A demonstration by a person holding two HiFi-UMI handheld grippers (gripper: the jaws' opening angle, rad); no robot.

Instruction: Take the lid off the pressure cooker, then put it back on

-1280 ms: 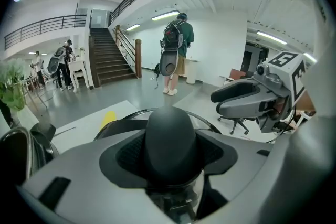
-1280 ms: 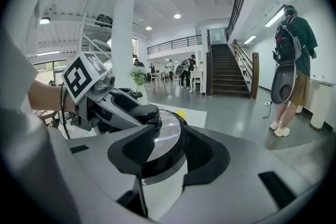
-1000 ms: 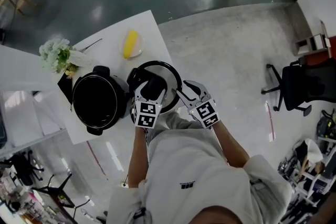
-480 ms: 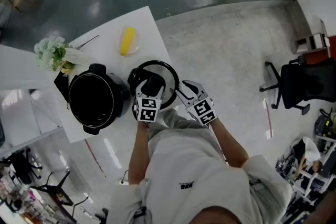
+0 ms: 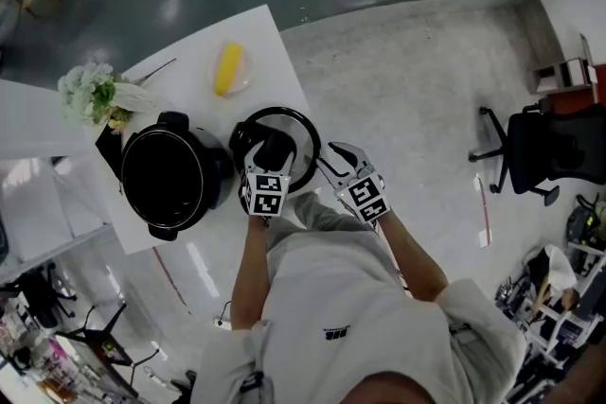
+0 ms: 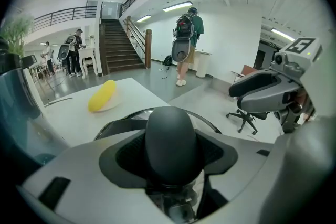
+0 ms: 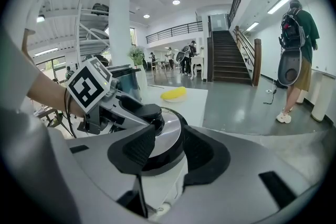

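The lid [image 5: 301, 139] is off the pressure cooker pot [image 5: 175, 173] and is held low over the near right corner of the white counter [image 5: 270, 61]. Whether it rests on the surface cannot be told. The left claw [image 6: 170, 150] is closed on the lid's black knob [image 6: 169, 126], with a ribbed pad seated against each side of it. The right claw [image 7: 166, 148] is held half wide with nothing pressed between its pads. Only the lid's right rim is seen through the gap, just ahead of it.

The coming move is judged to turn on one relation: the open pot stands just beside the lid, directly to its left, with its dark mouth facing up. A lift and a short carry to the left would be needed. The left claw is both the one gripping and the one nearer the pot, while the right claw lies on the side away from it. The lid is round, so only the line of its black handle bar would need matching to the pot.

On the far part of the counter, a yellow oblong thing [image 5: 230, 69] on a small plate and a bunch of flowers [image 5: 87, 95] are seen, well apart from the lid. Around the counter lies a polished grey floor [image 5: 407, 80]. An office chair [image 5: 549, 151] stands to the right, and a staircase [image 6: 119, 44] and a person with a backpack [image 6: 186, 44] are farther off.
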